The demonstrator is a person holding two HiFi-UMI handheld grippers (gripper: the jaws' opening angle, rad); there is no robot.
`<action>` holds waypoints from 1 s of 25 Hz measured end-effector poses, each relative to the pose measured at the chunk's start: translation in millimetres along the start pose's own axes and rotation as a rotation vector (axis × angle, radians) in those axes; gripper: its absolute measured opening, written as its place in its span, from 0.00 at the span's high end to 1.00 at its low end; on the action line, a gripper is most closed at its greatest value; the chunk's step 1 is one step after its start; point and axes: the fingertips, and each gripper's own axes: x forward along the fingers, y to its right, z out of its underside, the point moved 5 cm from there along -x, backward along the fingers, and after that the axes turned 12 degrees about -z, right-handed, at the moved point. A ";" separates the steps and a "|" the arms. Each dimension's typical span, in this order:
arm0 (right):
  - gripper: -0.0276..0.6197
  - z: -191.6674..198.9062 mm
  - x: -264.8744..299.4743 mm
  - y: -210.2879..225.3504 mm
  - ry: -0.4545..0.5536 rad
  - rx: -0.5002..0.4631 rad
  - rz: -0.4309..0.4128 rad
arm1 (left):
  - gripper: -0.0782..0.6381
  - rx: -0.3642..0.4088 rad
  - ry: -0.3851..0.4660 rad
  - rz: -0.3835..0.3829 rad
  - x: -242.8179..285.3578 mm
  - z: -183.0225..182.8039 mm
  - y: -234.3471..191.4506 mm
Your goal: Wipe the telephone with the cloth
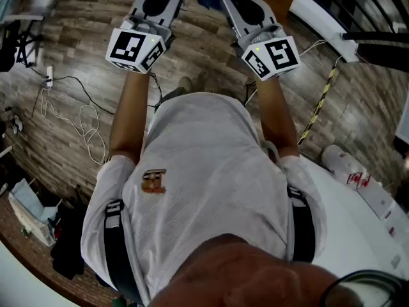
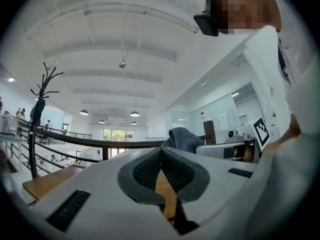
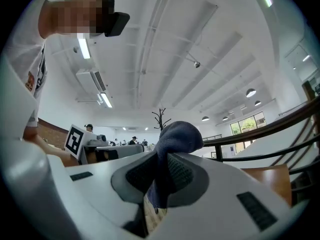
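**Cloth in your right tool, telephone out of sight**

Nearest to you, the head view is filled by your own white short-sleeved shirt (image 1: 211,190). Both bare forearms reach out ahead of it, above the grey-brown wood-plank floor (image 1: 70,88). Each forearm ends in a marker cube, and beyond that the tool itself.

Your left grey two-jaw tool (image 2: 161,153) has its dark ribbed pads pressed together at the tips, with nothing between them. Only a sliver of wood shows through the gap lower down.

Your right grey two-jaw tool (image 3: 161,159) is pinching the dark blue soft cloth (image 3: 176,136). The cloth bunches into a rounded wad above the jaw tips and hangs a little way below them.

The two tools sit side by side, near each other but apart, and both are aimed up and away from you. Their cameras therefore take in mostly white ceiling, with a dark curved handrail (image 2: 75,140) farther off.

The telephone appears in none of the three views. A white curved counter (image 1: 358,235) runs along your right side, but no phone can be made out on it.

Since the cloth is in your right tool, that is the arm to wipe with, and the left is free to steady the phone. Which way the telephone lies and how its long axis runs cannot be told yet. You will likely need to tip the tools down to find it.
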 end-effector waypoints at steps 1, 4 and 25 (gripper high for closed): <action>0.86 0.2 -2.9 2.7 0.002 0.003 -0.003 | 0.87 0.002 -0.001 -0.005 1.4 0.8 2.7; 0.86 1.0 -10.6 11.4 0.004 0.009 -0.016 | 0.87 0.003 -0.002 -0.025 6.6 3.4 9.1; 0.86 21.5 20.7 76.6 -0.036 0.008 -0.030 | 0.87 -0.010 0.012 -0.083 60.9 24.7 -38.1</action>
